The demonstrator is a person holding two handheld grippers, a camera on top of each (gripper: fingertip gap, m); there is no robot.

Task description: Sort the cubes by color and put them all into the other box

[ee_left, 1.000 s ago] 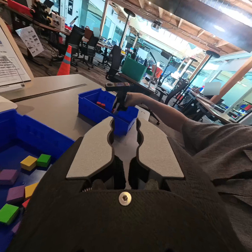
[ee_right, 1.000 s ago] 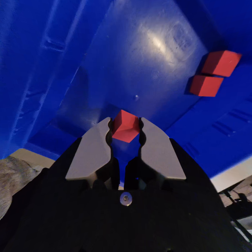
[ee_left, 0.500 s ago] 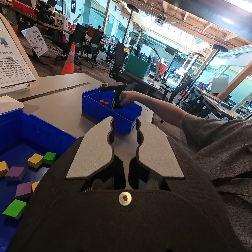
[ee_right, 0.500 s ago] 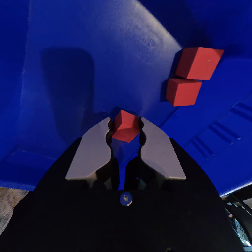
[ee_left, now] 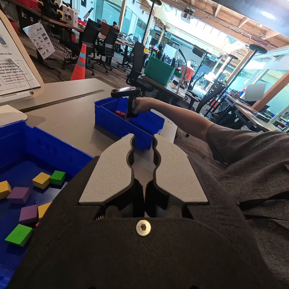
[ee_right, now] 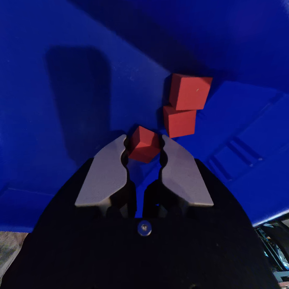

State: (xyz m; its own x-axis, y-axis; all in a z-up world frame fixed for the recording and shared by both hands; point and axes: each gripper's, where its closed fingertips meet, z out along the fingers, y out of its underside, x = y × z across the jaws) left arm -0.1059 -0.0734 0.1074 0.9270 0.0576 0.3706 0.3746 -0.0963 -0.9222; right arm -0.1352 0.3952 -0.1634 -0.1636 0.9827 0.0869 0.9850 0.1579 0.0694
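Two red cubes (ee_right: 186, 107) already sit in the far blue bin (ee_left: 125, 126), touching. The right gripper (ee_right: 143, 137) hangs just beside them, fingers clamped on a third red cube (ee_right: 143, 145). The left gripper (ee_left: 143, 140) idles nearby with a narrow empty gap, and the near blue bin (ee_left: 39, 143) has yellow, purple and green cubes left.

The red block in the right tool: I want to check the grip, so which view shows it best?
The right wrist view: the red block sits close up between the right tool's fingers, inside the blue bin. The left wrist view shows that tool far off; the held block can't be made out.
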